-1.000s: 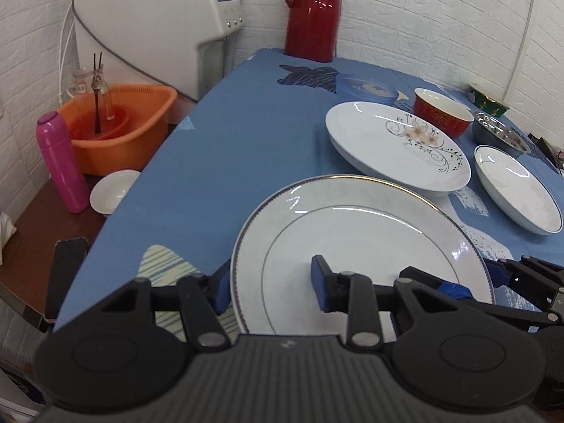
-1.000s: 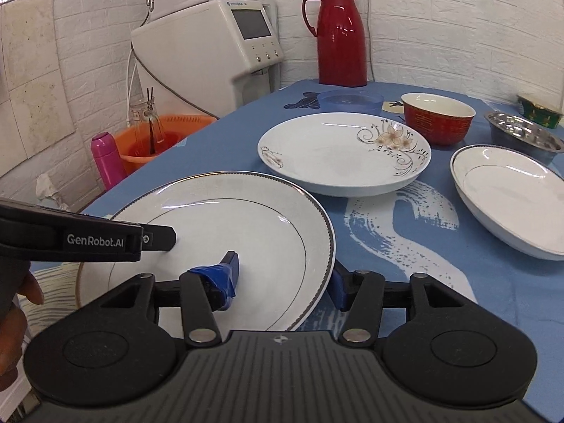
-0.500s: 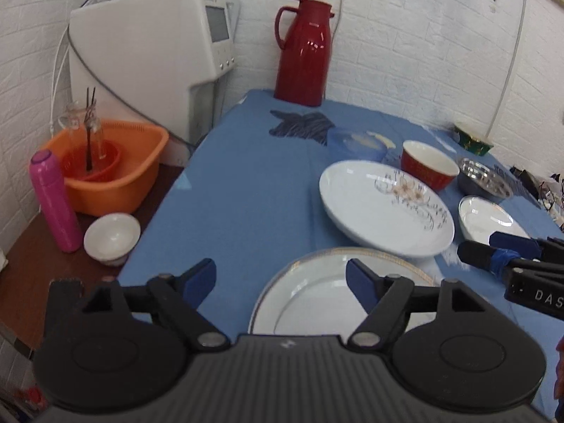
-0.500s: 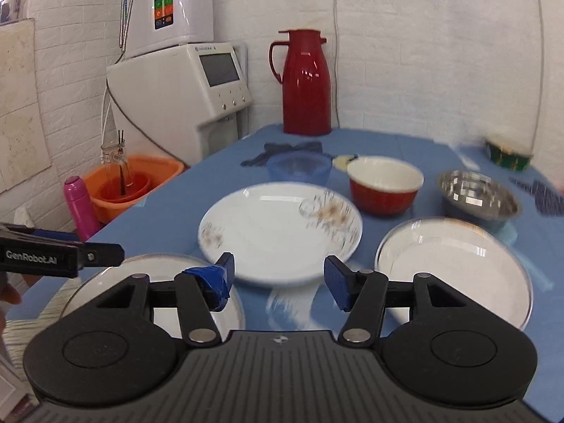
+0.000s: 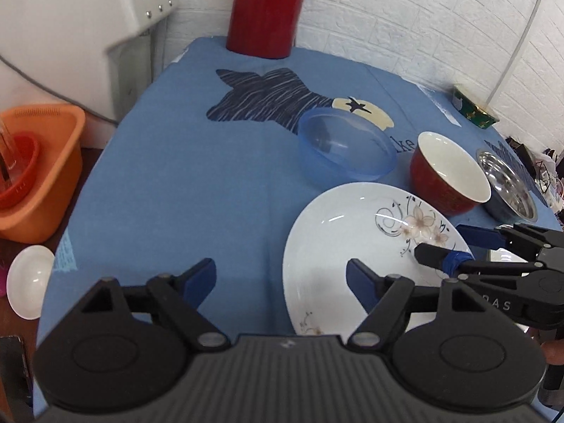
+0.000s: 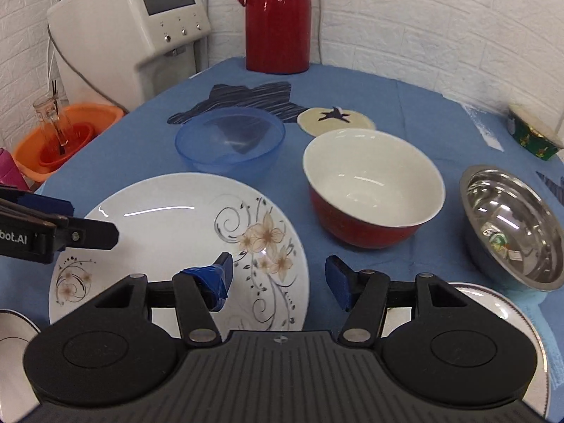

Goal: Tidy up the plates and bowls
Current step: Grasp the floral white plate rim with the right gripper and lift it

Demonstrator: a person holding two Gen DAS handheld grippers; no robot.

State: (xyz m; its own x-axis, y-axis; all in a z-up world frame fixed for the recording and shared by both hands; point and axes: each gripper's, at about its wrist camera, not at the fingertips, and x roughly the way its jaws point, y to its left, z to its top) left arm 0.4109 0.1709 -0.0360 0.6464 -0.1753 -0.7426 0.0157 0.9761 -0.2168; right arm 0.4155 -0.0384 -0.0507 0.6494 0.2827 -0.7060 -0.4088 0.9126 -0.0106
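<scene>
Over the flowered plate (image 6: 169, 232), both held spread and empty: left tool (image 5: 282, 278), right tool (image 6: 278, 275).

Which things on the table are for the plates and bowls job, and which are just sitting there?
For the job: flower plate, blue bowl, red bowl, metal bowl, gold-rimmed plate.

Just sitting there: red jug, white machine, orange basin, green box.
</scene>
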